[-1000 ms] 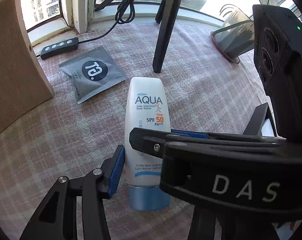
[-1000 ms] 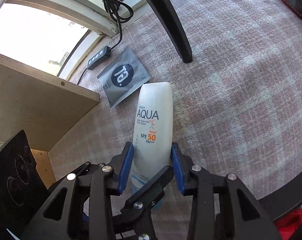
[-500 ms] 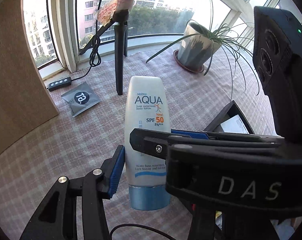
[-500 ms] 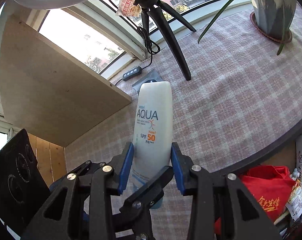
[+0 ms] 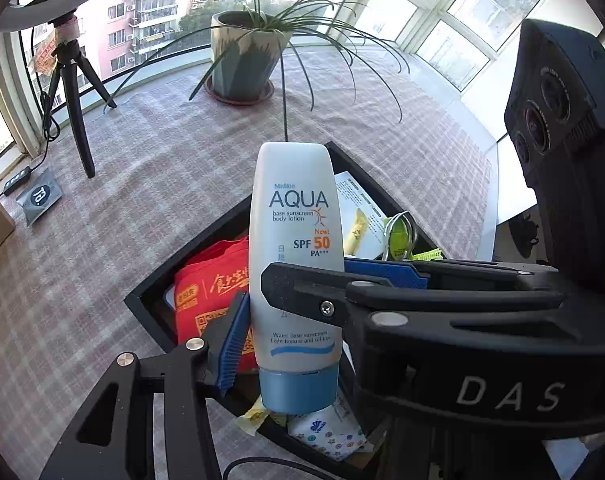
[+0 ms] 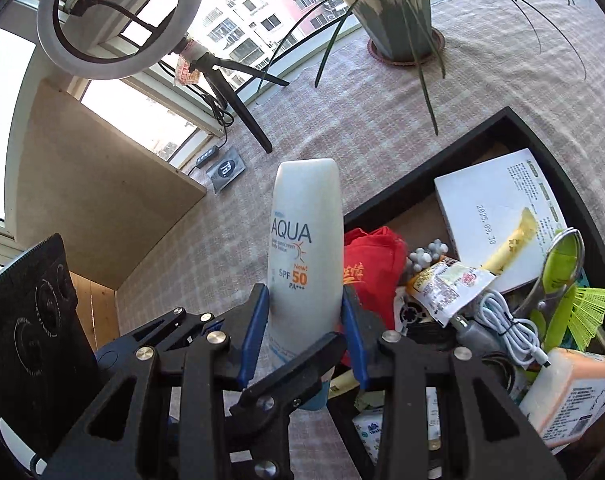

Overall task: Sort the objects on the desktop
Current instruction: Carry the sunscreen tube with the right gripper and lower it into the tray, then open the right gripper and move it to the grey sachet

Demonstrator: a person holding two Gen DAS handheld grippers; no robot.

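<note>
both claws, left claw [image 5: 286,312] and right claw [image 6: 304,334], pinch the white aqua sunscreen tube [image 6: 304,248] above the cluttered black tray [image 6: 422,176] (release pending); a grey sachet [image 6: 225,169] remains on the table.

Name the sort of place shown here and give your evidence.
Probably a home sunroom or balcony desk in a flat: wraparound windows facing apartment blocks, a potted plant on a checked tablecloth, and a ring light.

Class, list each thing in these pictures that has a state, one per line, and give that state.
Sunscreen tube: upright, cap down, held above the tray's near edge.
Right tool: shut on the tube.
Left tool: pads on both sides of the tube; grip unclear.
Black tray: open, crowded with items.
White cable: coiled.
Grey sachet: flat on the cloth.
</note>
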